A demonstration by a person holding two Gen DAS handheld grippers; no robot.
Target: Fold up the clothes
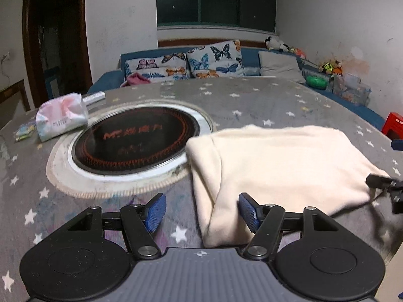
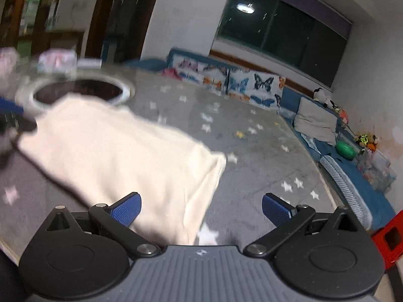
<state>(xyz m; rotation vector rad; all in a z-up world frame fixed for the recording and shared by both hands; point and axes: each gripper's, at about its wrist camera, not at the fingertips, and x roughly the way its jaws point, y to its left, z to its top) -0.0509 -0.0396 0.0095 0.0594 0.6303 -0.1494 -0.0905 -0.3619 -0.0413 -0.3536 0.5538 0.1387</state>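
Note:
A cream garment (image 1: 277, 166) lies folded on the grey star-patterned table cover (image 1: 252, 100). My left gripper (image 1: 201, 211) is open, its blue pads on either side of the garment's near left corner, just above the cloth. In the right wrist view the garment (image 2: 121, 156) spreads to the left. My right gripper (image 2: 201, 210) is open over its near right corner, the left pad over the cloth and the right pad over bare table. The right gripper's black tip also shows in the left wrist view (image 1: 385, 183) at the garment's right edge.
A round black induction cooktop (image 1: 133, 143) is set into the table left of the garment. A tissue pack (image 1: 60, 115) lies beyond it. A blue sofa with butterfly cushions (image 1: 201, 60) runs behind the table. A red stool (image 2: 388, 239) stands at the right.

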